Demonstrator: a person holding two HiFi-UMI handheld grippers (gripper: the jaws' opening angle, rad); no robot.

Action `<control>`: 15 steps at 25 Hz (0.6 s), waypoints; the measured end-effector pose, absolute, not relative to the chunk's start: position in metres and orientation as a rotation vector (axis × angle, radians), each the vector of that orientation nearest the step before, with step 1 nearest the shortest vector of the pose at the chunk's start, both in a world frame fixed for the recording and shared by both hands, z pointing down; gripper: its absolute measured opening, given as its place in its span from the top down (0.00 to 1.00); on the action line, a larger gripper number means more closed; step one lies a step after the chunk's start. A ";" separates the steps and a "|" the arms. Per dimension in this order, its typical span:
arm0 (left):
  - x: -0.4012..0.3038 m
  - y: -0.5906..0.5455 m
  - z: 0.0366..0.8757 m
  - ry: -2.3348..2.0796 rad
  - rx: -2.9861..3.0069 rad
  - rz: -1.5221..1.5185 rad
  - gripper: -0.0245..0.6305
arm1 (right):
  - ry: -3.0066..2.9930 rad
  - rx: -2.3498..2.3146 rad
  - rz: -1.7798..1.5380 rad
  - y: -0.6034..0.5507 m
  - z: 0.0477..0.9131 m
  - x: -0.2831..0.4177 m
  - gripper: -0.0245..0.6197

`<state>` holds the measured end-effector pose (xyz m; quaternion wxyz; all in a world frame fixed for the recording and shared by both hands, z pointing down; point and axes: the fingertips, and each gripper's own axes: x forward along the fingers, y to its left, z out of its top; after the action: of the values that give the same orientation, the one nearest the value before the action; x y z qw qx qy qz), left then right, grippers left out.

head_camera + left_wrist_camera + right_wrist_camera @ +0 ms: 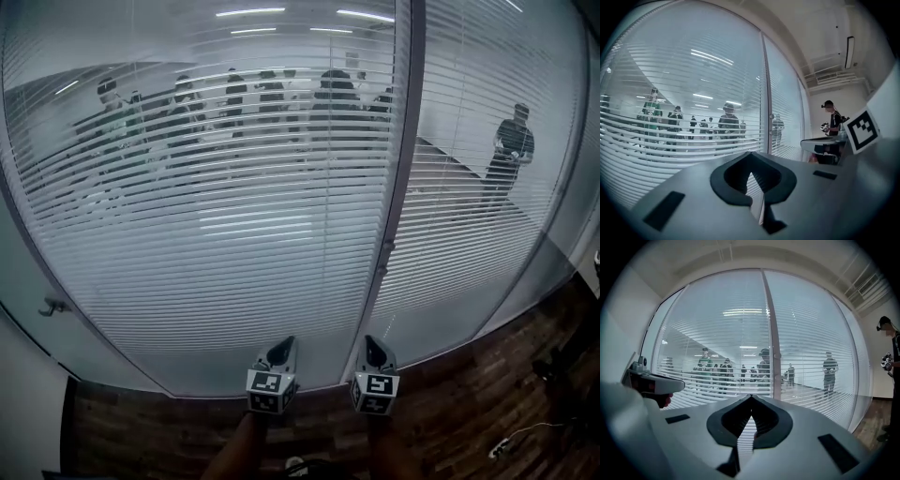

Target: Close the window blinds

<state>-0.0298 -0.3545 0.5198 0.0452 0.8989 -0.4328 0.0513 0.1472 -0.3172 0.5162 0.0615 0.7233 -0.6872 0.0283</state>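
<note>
Standing before a glass wall, the person holds both grippers low and near each other, side by side, pointing toward the glass. The left gripper is just left of the vertical post that divides the wall. The right gripper is in front of the foot of this post.

In the left gripper view the jaws of the left gripper are closed, with the tips pressed together, and there is nothing between them. Only slats show through the hollow behind the tips. In the right gripper view the right gripper is closed in the same way and also holds nothing. Each gripper view shows the other gripper at its edge.

The window blinds cover the wall on both sides of the post, well ahead of the jaws and not touched by them. Their slats are tilted open, so a group of people is visible through them on the left and one person on the right. A small knob sits on the post above the right gripper.

At the left, a handle is fixed on the glass. The floor is dark wood, with a thin cable lying at the right.
</note>
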 end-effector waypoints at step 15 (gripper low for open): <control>-0.019 -0.384 0.510 -1.275 2.767 0.130 0.97 | -2.063 2.202 0.018 -0.346 0.487 0.157 0.96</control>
<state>-0.0186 -0.3837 0.5100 0.0459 0.9064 -0.4178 0.0425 0.1569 -0.3459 0.4865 0.0621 0.7283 -0.6824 0.0058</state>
